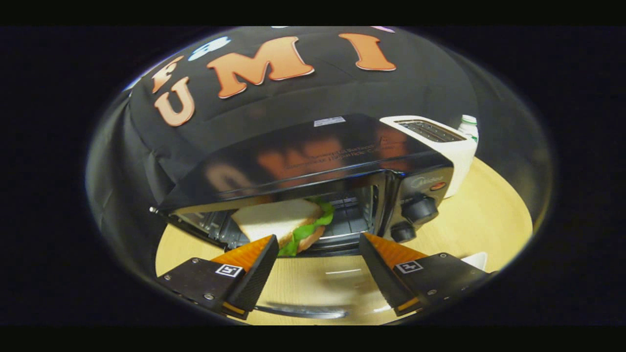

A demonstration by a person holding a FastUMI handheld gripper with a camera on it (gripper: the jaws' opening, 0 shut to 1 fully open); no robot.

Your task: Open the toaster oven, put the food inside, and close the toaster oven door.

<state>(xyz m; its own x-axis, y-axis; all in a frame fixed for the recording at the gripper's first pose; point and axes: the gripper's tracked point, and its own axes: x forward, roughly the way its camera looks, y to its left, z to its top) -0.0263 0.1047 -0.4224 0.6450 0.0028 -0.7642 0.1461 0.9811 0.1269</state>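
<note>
The black toaster oven [313, 151] stands just ahead of me on the wooden table [484, 220]. Its glass door [323, 281] is folded down flat beneath my fingers, with the door handle [303, 313] nearest me. A sandwich [279, 220] of white bread with green lettuce lies on the rack inside, toward the left of the cavity and tilted. My gripper [319, 239] is open at the oven mouth, its fingers wide apart and holding nothing. The sandwich sits just beyond the left finger, and I cannot tell whether they touch.
Two black knobs [419, 209] sit on the oven's right panel. A white slot toaster [455, 146] stands right behind the oven, with a bottle [468, 122] beyond it. A small white object [477, 259] lies by the right finger. Black cloth walls the back.
</note>
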